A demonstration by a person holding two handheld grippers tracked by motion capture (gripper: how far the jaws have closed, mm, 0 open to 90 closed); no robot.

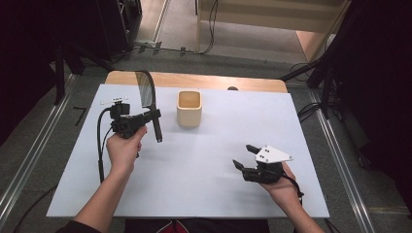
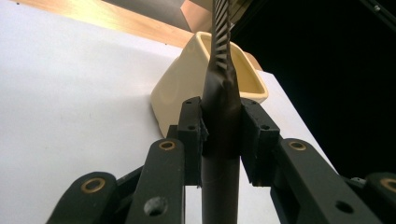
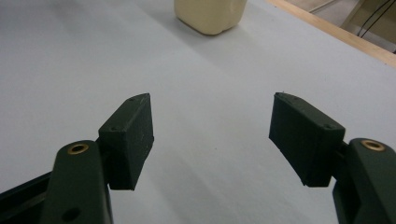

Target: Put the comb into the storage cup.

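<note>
A black slotted spatula (image 1: 146,90) stands nearly upright in my left gripper (image 1: 154,114), its perforated head up and its handle end hanging below the jaws. In the left gripper view the jaws of my left gripper (image 2: 222,135) are shut on the spatula's handle (image 2: 220,93), just in front of a cream square cup (image 2: 180,86). That cup (image 1: 189,109) stands open-topped on the white table, to the right of the spatula. My right gripper (image 1: 243,155) hovers low at the table's right front, open, with nothing between its fingers (image 3: 130,135). The cup (image 3: 210,14) lies far ahead of it.
The white table sheet (image 1: 194,184) covers a wooden top whose edge (image 1: 194,80) shows at the back. A small white tag (image 1: 114,100) lies at the back left. Dark stands and cables (image 1: 316,73) surround the table on the floor.
</note>
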